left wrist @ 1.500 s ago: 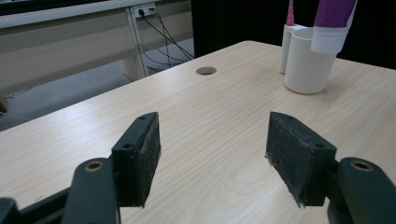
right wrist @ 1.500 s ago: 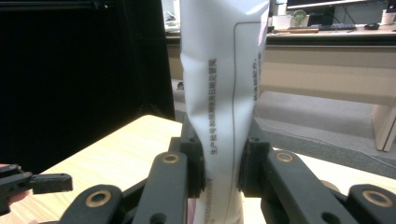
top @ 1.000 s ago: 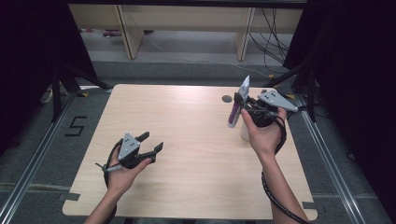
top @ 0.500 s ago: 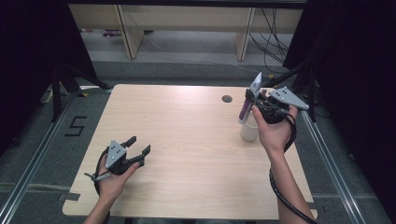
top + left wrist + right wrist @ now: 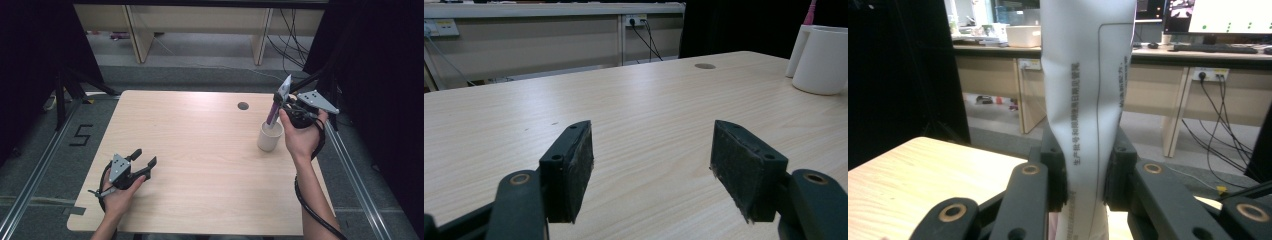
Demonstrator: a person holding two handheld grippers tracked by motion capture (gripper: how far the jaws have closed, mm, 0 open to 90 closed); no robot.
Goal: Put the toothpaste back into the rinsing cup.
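Tube (image 5: 276,107) now in cup (image 5: 269,137)

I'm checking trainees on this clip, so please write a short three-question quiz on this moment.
1. True or false: the right gripper is clamped on the white and purple soft tube.
2. Where is the tube's lower end? A) flat on the light wooden table B) in the white ceramic mug C) between the left gripper's jaws
3. Fill in: the left gripper has its jaws ____ and holds nothing.

Key: 1 true; 2 B; 3 open
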